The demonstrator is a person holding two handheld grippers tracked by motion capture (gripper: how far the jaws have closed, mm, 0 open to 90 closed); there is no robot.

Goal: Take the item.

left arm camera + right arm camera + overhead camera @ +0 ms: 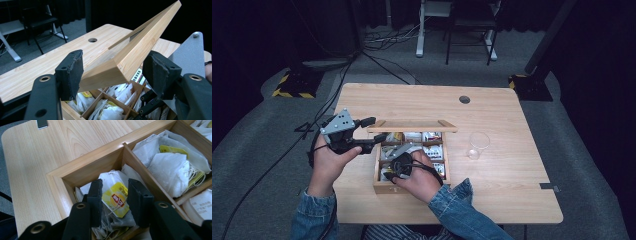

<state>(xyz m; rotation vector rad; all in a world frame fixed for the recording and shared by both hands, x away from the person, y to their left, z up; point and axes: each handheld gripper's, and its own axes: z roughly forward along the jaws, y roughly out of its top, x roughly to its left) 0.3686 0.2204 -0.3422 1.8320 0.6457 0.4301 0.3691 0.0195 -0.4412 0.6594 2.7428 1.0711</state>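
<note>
**Tea bag pick, grasp under way**

Left tool (113,72) clenched on the box lid (140,47), holding it raised. Right tool (115,197) down in the tea box's (381,187) 7 o'clock compartment, jaws straddling a yellow-tagged tea bag (116,198), not yet pinching. Lift-out remains. Plastic cup (478,144) at 3 o'clock on the worktop (507,190); dividers crowd the grasp.

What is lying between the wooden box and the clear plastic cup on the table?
Nothing: in the high view, bare table separates the wooden box from the clear plastic cup.
</note>
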